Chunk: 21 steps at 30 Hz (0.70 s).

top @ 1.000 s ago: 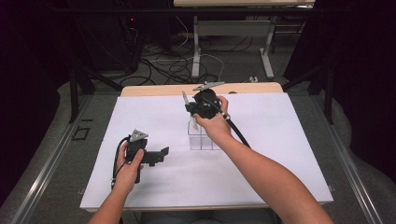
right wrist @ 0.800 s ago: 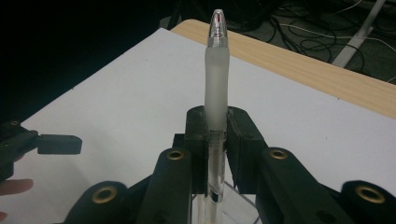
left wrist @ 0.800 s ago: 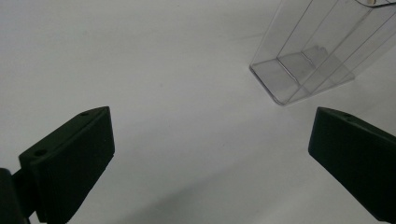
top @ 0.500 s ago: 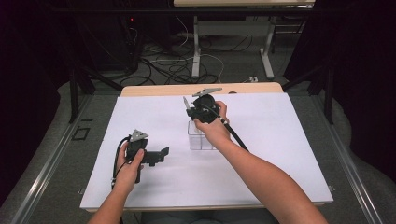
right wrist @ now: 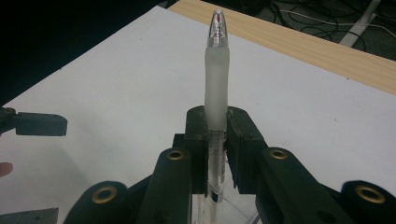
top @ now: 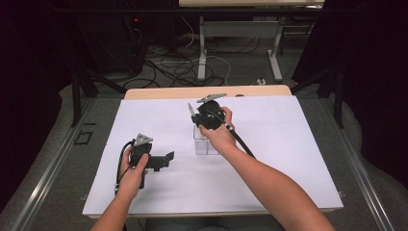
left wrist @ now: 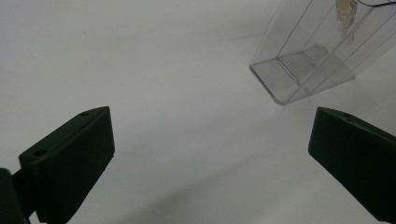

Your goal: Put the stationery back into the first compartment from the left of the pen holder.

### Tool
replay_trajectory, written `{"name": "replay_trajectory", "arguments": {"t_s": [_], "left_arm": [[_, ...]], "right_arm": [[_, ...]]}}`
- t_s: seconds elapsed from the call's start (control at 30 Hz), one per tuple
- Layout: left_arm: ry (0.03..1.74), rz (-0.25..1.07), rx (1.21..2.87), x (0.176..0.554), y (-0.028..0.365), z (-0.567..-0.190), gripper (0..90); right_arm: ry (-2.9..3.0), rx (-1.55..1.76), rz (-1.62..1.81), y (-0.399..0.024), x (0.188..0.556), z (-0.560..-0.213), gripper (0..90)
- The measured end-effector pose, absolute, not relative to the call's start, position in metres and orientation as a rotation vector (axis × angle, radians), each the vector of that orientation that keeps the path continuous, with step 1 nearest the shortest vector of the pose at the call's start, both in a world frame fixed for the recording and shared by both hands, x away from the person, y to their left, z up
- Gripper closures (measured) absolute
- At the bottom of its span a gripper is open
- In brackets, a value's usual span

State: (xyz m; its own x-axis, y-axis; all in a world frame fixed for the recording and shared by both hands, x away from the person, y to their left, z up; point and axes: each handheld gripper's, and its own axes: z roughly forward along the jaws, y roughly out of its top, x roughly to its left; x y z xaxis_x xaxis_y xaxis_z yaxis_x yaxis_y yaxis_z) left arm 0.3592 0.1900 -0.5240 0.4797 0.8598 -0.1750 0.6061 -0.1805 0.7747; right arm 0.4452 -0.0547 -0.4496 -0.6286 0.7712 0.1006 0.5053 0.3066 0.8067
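Clamping a translucent, frosted-barrelled pen with a clear pointed tip (right wrist: 216, 88), the right tongs (right wrist: 217, 140) are pressing both black jaws flat against its sides, so the pen is standing straight up out of the grip with its tip far above the jaws and its lower end running down between them. Just beneath these tongs a clear, rectangular plastic holder (top: 206, 143) is sitting on the white worktop (top: 288, 144), and the pen's bottom end is hanging right at the holder's open top; whether it is touching the plastic cannot be told. In the high view the right tongs (top: 192, 109) are hovering directly over that holder, gripped by the person's right hand (top: 217, 129), with the cable trailing back along the forearm. The left tongs (left wrist: 210, 154) are standing released, their two black jaws spread wide with bare worktop between them and nothing gripped. Ahead of them and off to their right side, the holder (left wrist: 313, 60) is showing its transparent walls and an inner divider. In the high view the left tongs (top: 166, 158) are being held low over the worktop by the left hand (top: 134, 168), well apart from the holder and pointing toward it.
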Motion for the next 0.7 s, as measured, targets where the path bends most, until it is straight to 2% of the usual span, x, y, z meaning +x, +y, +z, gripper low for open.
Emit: {"name": "replay_trajectory", "arguments": {"t_s": [0.27, 0.7], "left_arm": [[1.223, 0.382, 1.891, 0.359, 0.19, -0.524, 0.4], [1.226, 0.382, 1.892, 0.359, 0.191, -0.524, 0.4]], "right_arm": [[2.3, 1.146, 1.226, -0.055, 0.444, -0.45, 78.9], [2.34, 1.153, 1.258, -0.066, 0.435, -0.437, 53.2]]}}
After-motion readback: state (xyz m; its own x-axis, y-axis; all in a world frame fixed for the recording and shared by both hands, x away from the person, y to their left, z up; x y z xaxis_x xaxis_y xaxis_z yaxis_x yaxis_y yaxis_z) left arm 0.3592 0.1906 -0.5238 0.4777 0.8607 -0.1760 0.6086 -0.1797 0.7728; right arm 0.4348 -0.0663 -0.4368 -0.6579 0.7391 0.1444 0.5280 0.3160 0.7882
